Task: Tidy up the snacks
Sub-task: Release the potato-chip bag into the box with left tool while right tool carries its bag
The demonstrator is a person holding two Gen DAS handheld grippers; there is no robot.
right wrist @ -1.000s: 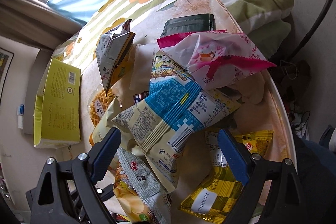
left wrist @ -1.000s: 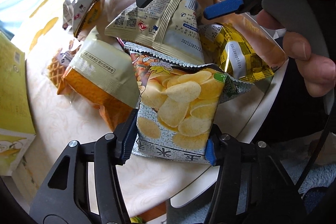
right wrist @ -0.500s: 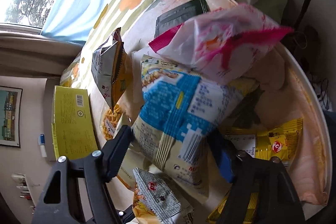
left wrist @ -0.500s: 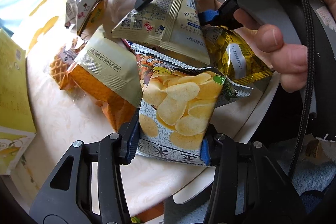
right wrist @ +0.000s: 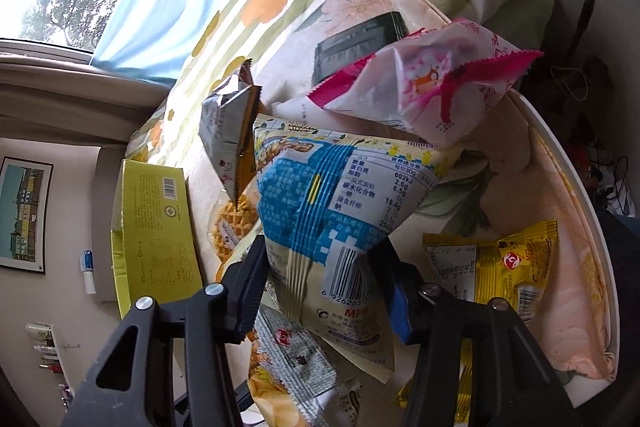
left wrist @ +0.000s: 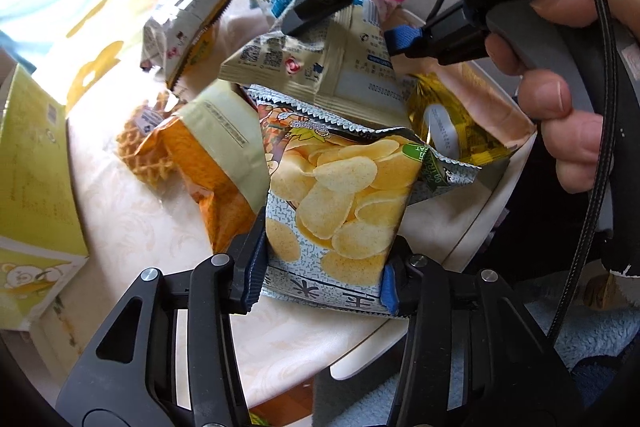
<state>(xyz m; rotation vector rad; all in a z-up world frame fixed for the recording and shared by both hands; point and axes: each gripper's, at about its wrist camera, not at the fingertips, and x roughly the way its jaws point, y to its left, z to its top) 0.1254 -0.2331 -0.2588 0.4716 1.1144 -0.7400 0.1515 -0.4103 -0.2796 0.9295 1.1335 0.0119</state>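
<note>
My left gripper (left wrist: 322,277) is shut on the potato chip bag (left wrist: 340,203), pinching its lower end just above the round table (left wrist: 140,227). My right gripper (right wrist: 326,287) is shut on the blue and cream snack bag (right wrist: 336,211) and holds it lifted over the pile; it also shows in the left wrist view (left wrist: 344,15) with the same bag (left wrist: 320,67). The chip bag shows below it in the right wrist view (right wrist: 292,367). A pink and white bag (right wrist: 432,79) rests against the top of the blue bag.
An orange bag (left wrist: 216,155), a waffle pack (left wrist: 144,135), a grey foil bag (left wrist: 180,31) and a yellow packet (left wrist: 452,123) lie on the table. A yellow-green box (right wrist: 156,227) stands at the left. A dark green pouch (right wrist: 356,43) lies at the back.
My right gripper has closed on the blue and cream bag and lifted it. My left gripper has tightened on the chip bag.
</note>
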